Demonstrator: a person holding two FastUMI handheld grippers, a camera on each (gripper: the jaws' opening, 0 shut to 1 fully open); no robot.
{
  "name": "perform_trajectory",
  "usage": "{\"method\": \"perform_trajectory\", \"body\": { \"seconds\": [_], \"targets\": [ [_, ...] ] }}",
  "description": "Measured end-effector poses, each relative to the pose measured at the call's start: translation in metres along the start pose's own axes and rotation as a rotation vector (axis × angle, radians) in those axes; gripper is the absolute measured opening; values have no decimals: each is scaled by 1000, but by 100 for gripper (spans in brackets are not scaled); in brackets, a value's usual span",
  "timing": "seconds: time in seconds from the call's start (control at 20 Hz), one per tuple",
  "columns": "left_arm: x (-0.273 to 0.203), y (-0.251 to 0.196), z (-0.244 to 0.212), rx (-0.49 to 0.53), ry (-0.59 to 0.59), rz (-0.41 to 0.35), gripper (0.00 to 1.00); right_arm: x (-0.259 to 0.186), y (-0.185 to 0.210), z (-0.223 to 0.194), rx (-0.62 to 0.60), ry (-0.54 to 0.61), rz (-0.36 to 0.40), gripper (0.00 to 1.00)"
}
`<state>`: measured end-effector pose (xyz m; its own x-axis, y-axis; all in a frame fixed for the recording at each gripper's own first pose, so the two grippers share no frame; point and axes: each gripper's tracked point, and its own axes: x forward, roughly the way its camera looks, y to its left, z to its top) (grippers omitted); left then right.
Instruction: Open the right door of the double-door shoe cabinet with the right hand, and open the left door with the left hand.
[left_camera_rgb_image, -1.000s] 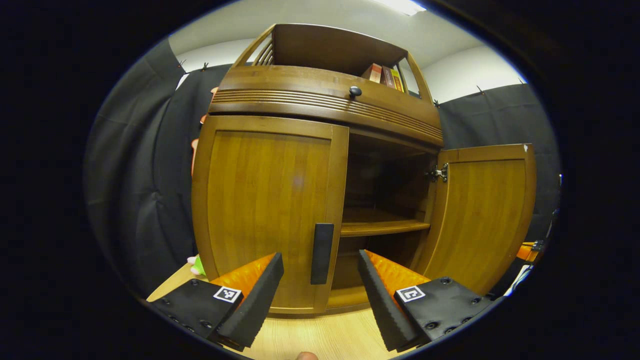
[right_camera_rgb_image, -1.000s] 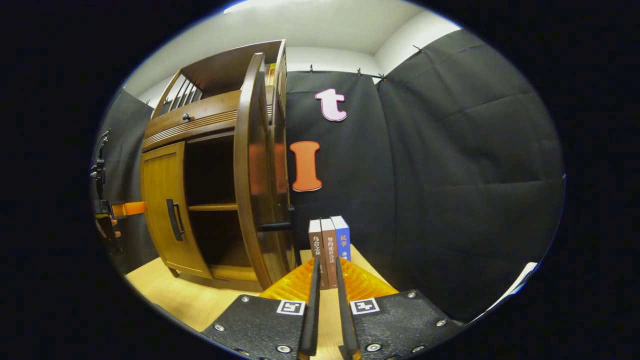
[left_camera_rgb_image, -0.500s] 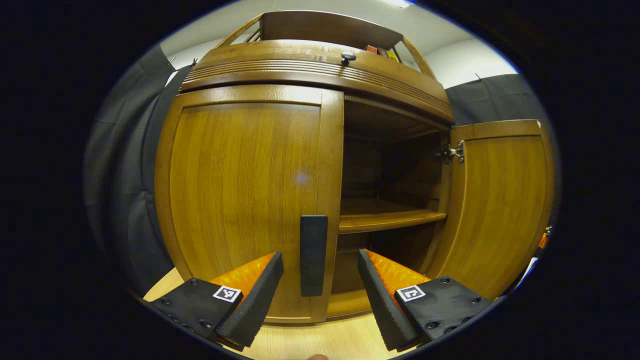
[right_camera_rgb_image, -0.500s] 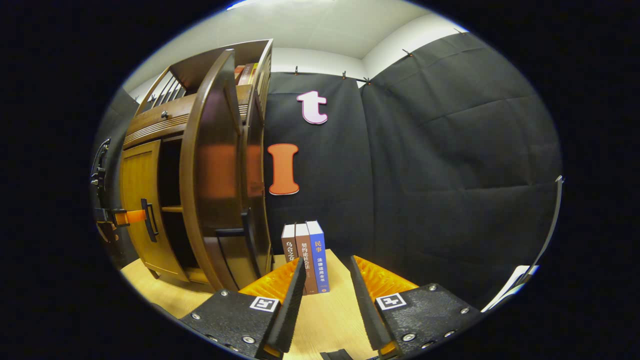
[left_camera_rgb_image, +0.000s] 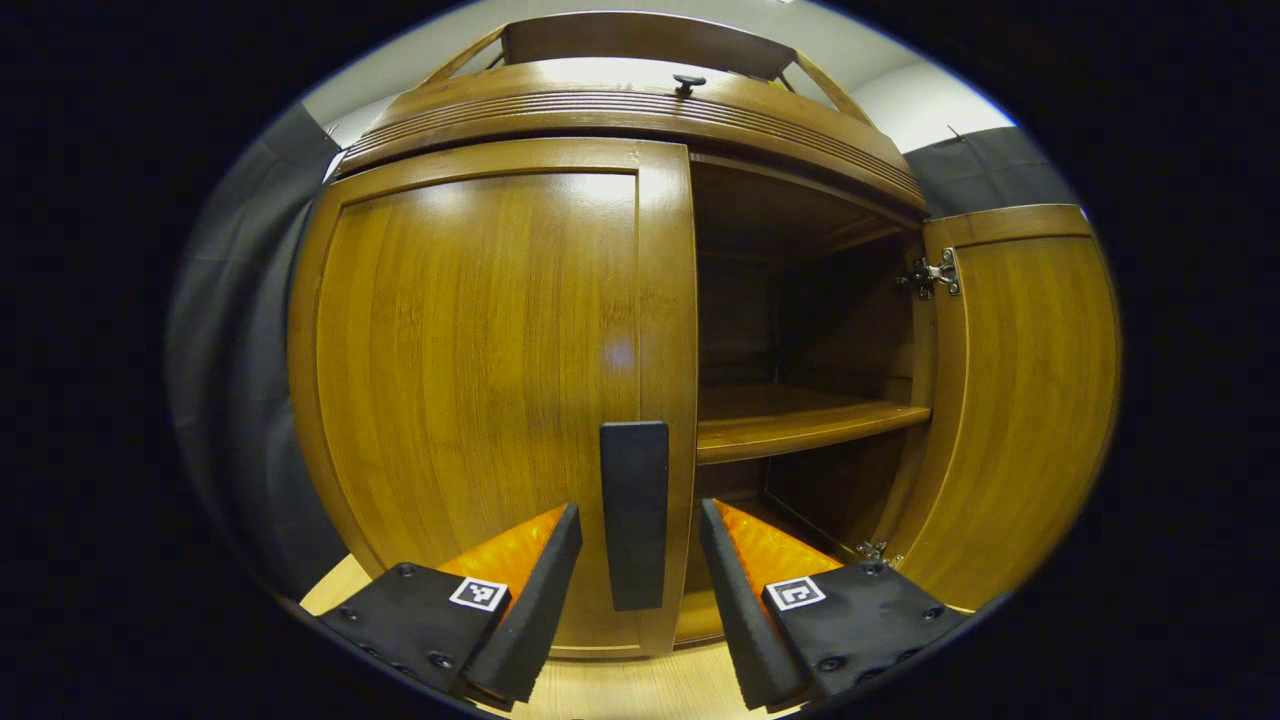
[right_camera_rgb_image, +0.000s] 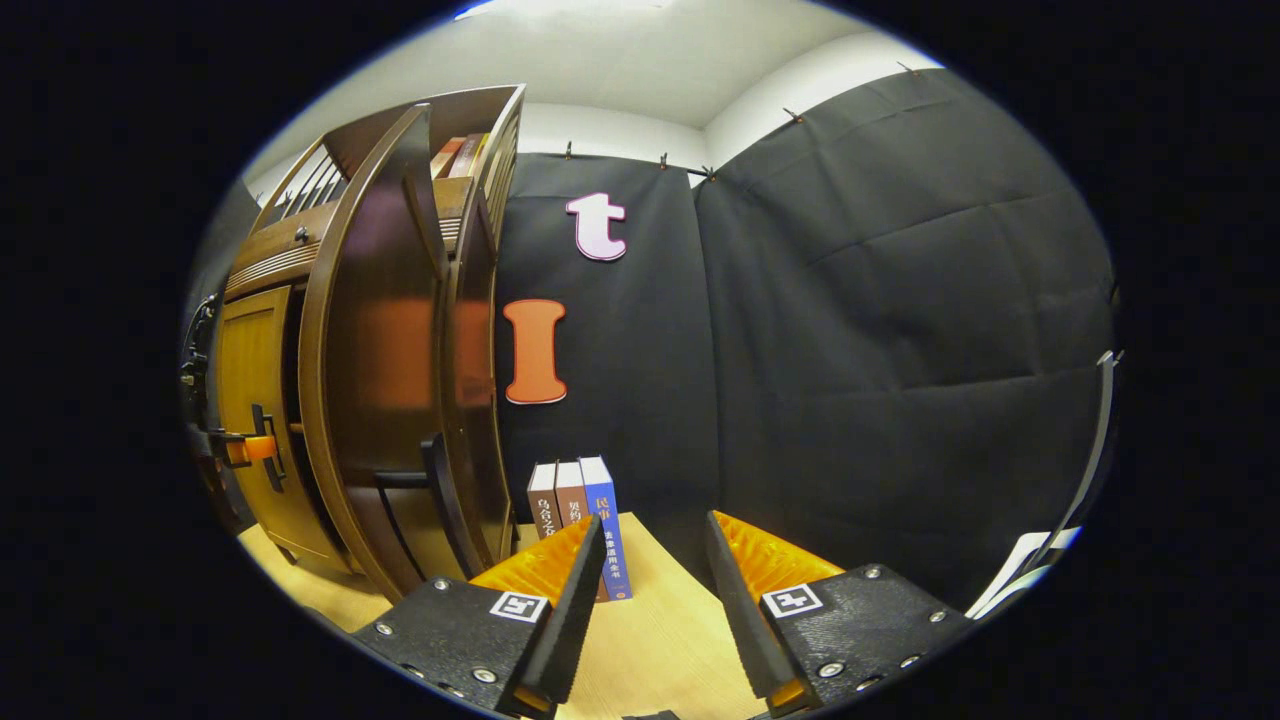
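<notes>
The wooden shoe cabinet (left_camera_rgb_image: 640, 110) stands close in the left gripper view. Its left door (left_camera_rgb_image: 480, 380) is closed, with a dark upright handle (left_camera_rgb_image: 634, 510). My left gripper (left_camera_rgb_image: 634, 560) is open, one finger on each side of that handle, not pressing on it. The right door (left_camera_rgb_image: 1020, 390) hangs wide open, baring a shelf (left_camera_rgb_image: 800, 425). In the right gripper view the open right door (right_camera_rgb_image: 385, 400) shows nearly edge-on with its handle (right_camera_rgb_image: 440, 490). My right gripper (right_camera_rgb_image: 645, 560) is open and holds nothing, to the right of that door. The left gripper (right_camera_rgb_image: 240, 450) appears far off at the left door.
Three books (right_camera_rgb_image: 575, 505) stand upright on the light wooden table (right_camera_rgb_image: 660, 650) beside the cabinet's right side. More books (right_camera_rgb_image: 455, 155) sit on the cabinet's top shelf. A small knob (left_camera_rgb_image: 688, 80) marks the drawer front above the doors. Black cloth walls surround the booth.
My left gripper moved closer to the cabinet until its fingers straddled the left door's handle. My right gripper opened, let go of the right door's handle and drew away to the right.
</notes>
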<state>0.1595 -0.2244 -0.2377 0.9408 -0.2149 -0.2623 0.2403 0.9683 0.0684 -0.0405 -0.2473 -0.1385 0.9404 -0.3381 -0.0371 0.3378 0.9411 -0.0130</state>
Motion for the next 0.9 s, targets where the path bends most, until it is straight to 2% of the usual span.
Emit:
{"method": "perform_trajectory", "body": {
  "seconds": [0.05, 0.25, 0.3, 0.4, 0.5, 0.65, 0.7, 0.8, 0.85, 0.9],
  "targets": [
    [2, -3, -1, -3, 2, -6, 77, 0, 1, 0, 2, 0, 3, 64],
    [9, -4, -12, -36, 38, -10, 64, -2, 3, 2, 1, -8, 9, 64],
    [10, 2, -14, -33, 39, 17, 65, -2, 4, 2, -2, -9, 10, 64],
    [12, 5, -11, -59, 37, 17, 52, -3, 4, 1, -13, -7, 11, 64],
    [11, 5, -15, -32, 37, -1, 39, -5, 4, 2, -20, -8, 11, 64],
    [10, 5, -15, -25, 34, -1, 37, -7, 6, 4, -14, -11, 10, 64],
    [8, 4, -13, -35, 35, -1, 33, -9, 6, 6, -13, -14, 10, 64],
    [3, 4, -15, -30, 36, -11, 34, -14, 8, 9, -19, -15, 11, 64],
    [-1, 4, -15, -27, 35, -19, 34, -16, 9, 9, -27, -13, 11, 58],
    [-6, 4, -14, -28, 38, -30, 34, -18, 10, 11, -34, -11, 11, 64]
  ]
}}
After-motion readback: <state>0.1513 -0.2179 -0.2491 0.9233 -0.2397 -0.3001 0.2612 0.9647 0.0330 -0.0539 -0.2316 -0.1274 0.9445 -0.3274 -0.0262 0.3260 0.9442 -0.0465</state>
